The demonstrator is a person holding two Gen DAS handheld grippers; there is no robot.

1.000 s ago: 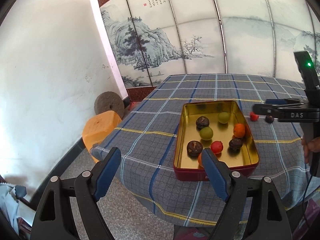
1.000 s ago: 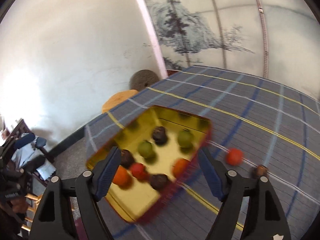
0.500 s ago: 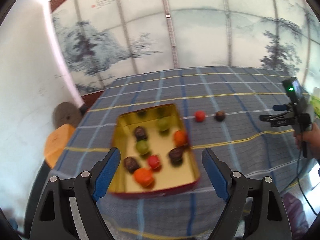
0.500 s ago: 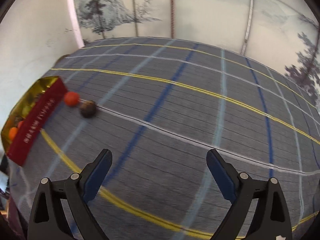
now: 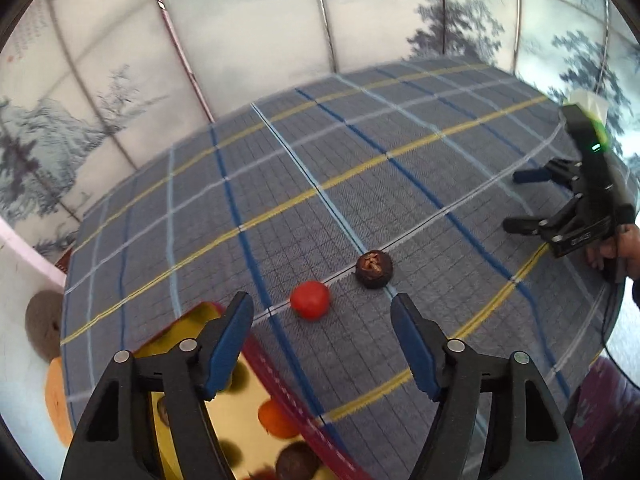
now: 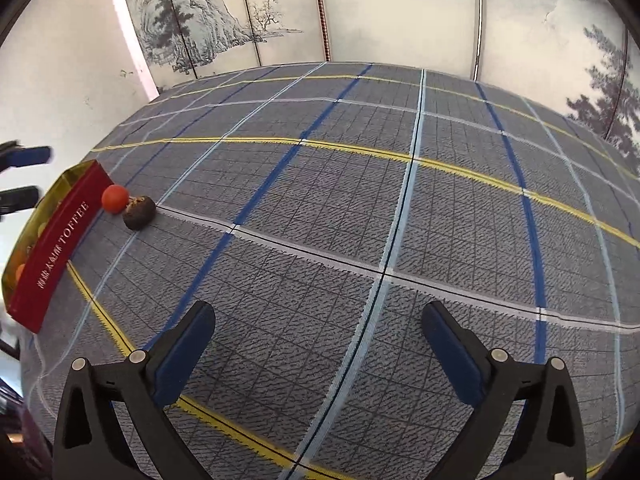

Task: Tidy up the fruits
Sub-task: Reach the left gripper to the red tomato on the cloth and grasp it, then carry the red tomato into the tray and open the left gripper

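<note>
while the left hand-held gripper point(image 5: 322, 316) is hanging low over the table point(image 5: 400, 184) with its blue-padded fingers point(image 5: 230, 344) spread wide and gripping nothing, a red fruit point(image 5: 310, 300) is sitting on the plaid cloth just ahead of the gap between them. a dark brown wrinkled fruit point(image 5: 374, 269) is lying just beside the red one, to its right in the left wrist view and a little farther off; the two are apart there, though in the right wrist view the red fruit point(image 6: 115, 199) and the brown fruit point(image 6: 139, 213) are looking as if they are touching. the red-sided, gold-lined tin point(image 5: 240, 432) is sitting under the left finger, at the table's near left edge, and is holding an orange fruit point(image 5: 276, 420) and another dark fruit point(image 5: 296, 460), both blurred. seen from the right wrist, the tin point(image 6: 56, 248) is showing the word toffee on its wall, with the two loose fruits lying just outside its far corner. the right hand-held gripper point(image 6: 318, 336) is hovering well apart from them over bare cloth, jaws wide and empty. a painted folding screen point(image 6: 360, 12) is standing behind the table.
</note>
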